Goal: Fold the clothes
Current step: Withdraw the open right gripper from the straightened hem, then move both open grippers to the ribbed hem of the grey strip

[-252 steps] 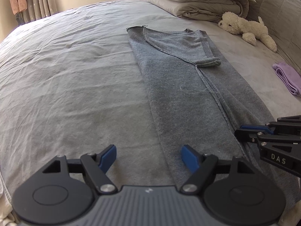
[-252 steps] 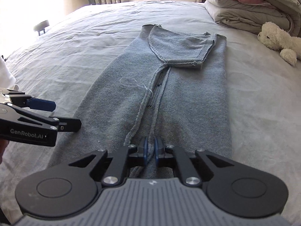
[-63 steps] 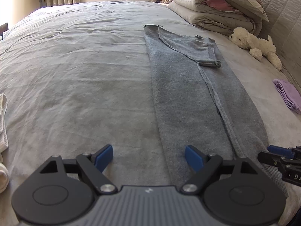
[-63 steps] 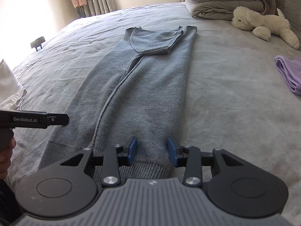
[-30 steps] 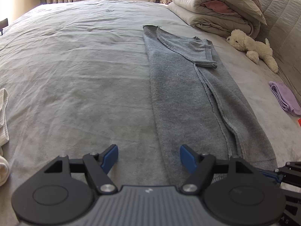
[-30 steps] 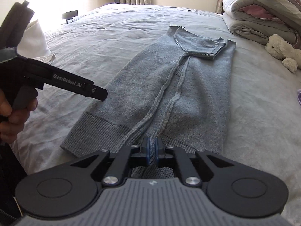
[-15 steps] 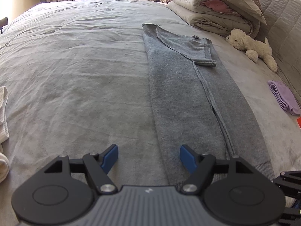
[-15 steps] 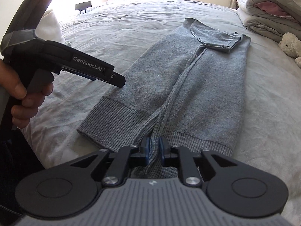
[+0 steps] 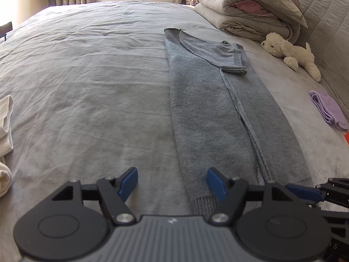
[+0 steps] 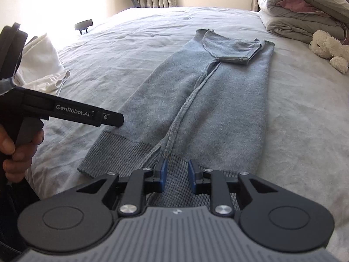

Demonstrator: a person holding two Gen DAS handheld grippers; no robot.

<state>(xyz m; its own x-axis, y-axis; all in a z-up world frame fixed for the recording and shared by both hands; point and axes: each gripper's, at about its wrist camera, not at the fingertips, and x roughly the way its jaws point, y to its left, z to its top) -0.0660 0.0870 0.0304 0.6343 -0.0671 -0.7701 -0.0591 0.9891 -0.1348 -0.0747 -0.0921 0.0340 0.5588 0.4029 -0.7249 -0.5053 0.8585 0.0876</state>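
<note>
Grey sheets are covering the wide bed, and a grey knit sweater is lying on it in a long narrow strip, sleeves folded in, with its ribbed hem nearest the person. Beyond the far end of the sweater, a folded duvet is sitting against the quilted headboard, with a cream plush toy lying beside it. A folded lilac cloth is resting well to the right of the sweater, and a white garment is bunched at the left edge of the bed.

The left gripper is hovering over the near left corner of the sweater with its jaws standing wide apart; the sweater's left edge is running between them, and neither blue pad is pressing on the cloth. In the right wrist view a hand is holding that gripper by its handle.

The right gripper is sitting over the hem, just right of the centre seam where the folded edges meet. Its jaws have just been opening and are now standing slightly apart, with the ribbed hem lying in the gap and no longer pinched.
</note>
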